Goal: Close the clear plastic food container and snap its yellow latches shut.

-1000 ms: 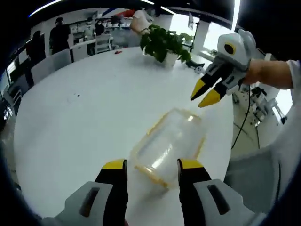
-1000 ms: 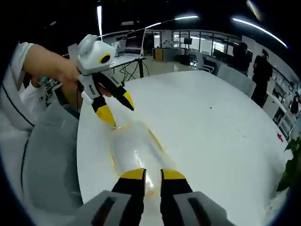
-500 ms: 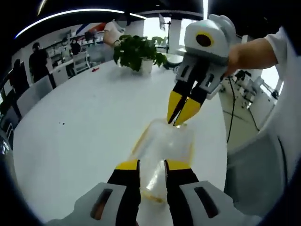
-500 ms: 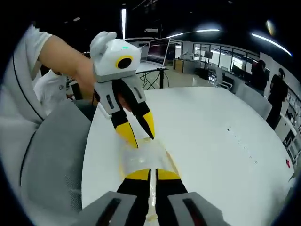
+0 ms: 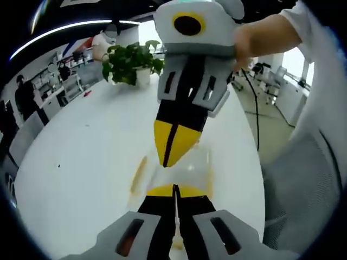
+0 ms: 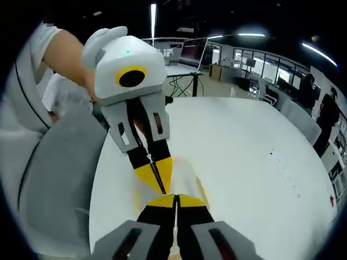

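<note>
The clear plastic container (image 5: 198, 166) with yellow latches (image 5: 137, 176) lies on the white round table (image 5: 81, 157), near its edge. My left gripper (image 5: 174, 187) rises from the bottom with its jaws shut, tips down on the container's near end. My right gripper (image 5: 169, 162) comes down from above, also shut, its yellow tips touching the container just beyond mine. In the right gripper view the container (image 6: 186, 174) is mostly hidden. There my right gripper (image 6: 175, 196) and the left gripper (image 6: 161, 187) meet tip to tip over it, both shut.
A potted plant (image 5: 128, 63) stands at the table's far side. A grey chair (image 5: 303, 184) sits close to the table edge, also the grey chair (image 6: 57, 179) in the right gripper view. A person's sleeve and forearm (image 5: 271, 32) hold the grippers. Desks with monitors (image 6: 187, 57) and people stand behind.
Both grippers have closed in on the container from opposite ends and lowered onto it. Their jaws have gone from open to fully shut, tips almost touching.
</note>
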### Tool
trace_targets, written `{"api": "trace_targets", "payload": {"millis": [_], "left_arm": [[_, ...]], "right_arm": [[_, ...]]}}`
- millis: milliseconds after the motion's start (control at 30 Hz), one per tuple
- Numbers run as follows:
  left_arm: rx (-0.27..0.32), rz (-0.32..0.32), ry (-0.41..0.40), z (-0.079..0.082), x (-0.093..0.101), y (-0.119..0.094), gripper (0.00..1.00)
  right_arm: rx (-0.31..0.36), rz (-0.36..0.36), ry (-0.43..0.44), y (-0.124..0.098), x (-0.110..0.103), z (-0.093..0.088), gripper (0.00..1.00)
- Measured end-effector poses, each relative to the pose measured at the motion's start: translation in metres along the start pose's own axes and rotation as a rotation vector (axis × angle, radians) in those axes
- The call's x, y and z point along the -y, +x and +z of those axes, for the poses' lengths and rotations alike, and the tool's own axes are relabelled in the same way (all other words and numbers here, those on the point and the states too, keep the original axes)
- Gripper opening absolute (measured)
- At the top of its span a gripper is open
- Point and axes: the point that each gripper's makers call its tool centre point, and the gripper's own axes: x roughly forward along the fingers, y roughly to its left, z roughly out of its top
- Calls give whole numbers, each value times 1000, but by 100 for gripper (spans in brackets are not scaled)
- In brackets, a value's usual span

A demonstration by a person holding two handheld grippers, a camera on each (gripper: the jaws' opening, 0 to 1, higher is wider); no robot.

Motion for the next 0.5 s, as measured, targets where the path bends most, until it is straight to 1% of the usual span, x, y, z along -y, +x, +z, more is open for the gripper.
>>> {"api": "trace_targets", "payload": {"millis": [33, 100, 167, 233, 300, 333, 400, 433, 500], "left_arm": [[-14, -13, 15, -2, 3, 2, 0], [-32, -13, 37, -5, 4, 6, 0], [-39, -11, 24, -7, 4, 8, 0], [-38, -15, 29, -5, 7, 9, 0], [-45, -27, 59, -6, 12, 10, 1], [-60, -27, 81, -8, 13, 12, 0], [-66, -29, 84, -11, 14, 13, 0], [-56, -28, 85, -9, 15, 12, 0], [-57, -26, 78, -8, 16, 12, 2]], "right_arm": [[-4, 2, 0, 2, 1, -2, 0], [-11, 9, -2, 4, 0, -3, 0], [-18, 20, -9, 6, -1, -4, 0], [-32, 21, -32, 8, 0, -5, 1], [-40, 20, -36, 10, 2, -6, 2], [-43, 23, -37, 10, 3, -6, 1], [-47, 22, -43, 12, 5, -7, 1], [-54, 17, -44, 13, 8, -8, 2], [-54, 18, -37, 14, 10, -7, 4]]}}
